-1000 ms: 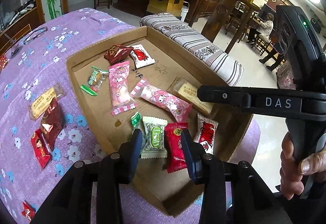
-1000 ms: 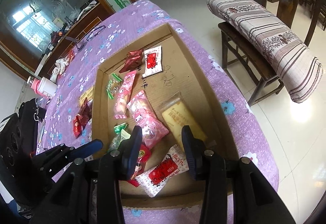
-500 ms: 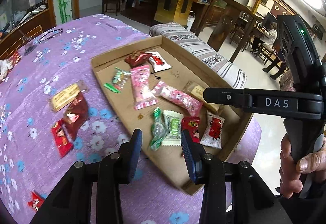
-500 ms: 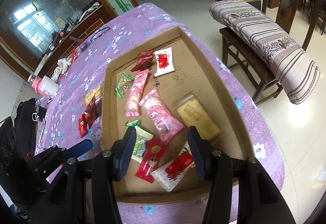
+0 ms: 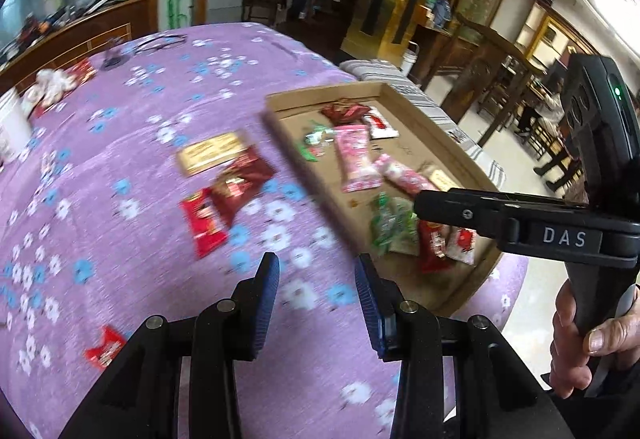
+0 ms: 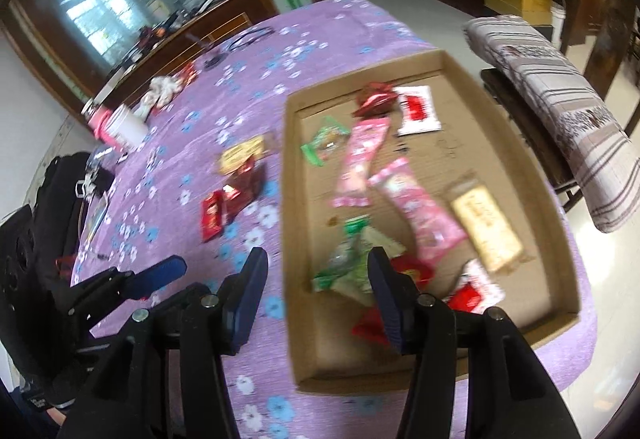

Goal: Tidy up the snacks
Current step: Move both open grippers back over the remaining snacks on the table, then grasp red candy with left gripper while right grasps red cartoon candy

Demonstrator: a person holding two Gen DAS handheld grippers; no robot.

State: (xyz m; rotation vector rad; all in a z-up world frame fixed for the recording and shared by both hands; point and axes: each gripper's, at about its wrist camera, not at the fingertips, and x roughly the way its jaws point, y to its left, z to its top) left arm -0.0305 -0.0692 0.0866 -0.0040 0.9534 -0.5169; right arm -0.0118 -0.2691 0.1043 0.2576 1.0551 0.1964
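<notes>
Here, a big table under a purple flowered cloth (image 5: 152, 207) carries it all, and its near right edge curves down to the pale floor. A flat cardboard tray (image 6: 496, 143) sits at the right side of the table, close to that edge, with low walls all around. Beside the table on the right stands a wooden bench with a striped cushion (image 6: 568, 111), so there is little room to move there. Inside the tray lie two pink snack packs (image 6: 362, 155), a yellow bar (image 6: 486, 227), green candies (image 6: 344, 263) and red packets near the front wall. Left of the tray, on the bare cloth, lie a gold bar (image 5: 212, 155), a dark red pack (image 5: 240, 183) touching it and a red packet (image 5: 202, 227); one more small red packet (image 5: 105, 347) lies apart near the front left edge. At the far left edge sit a white cup and some wrappers. The left gripper (image 5: 316, 299) hangs over open cloth, its jaws apart with nothing in them. The right gripper (image 6: 316, 287) is above the tray's left wall; its jaws have just been opening and are empty.
</notes>
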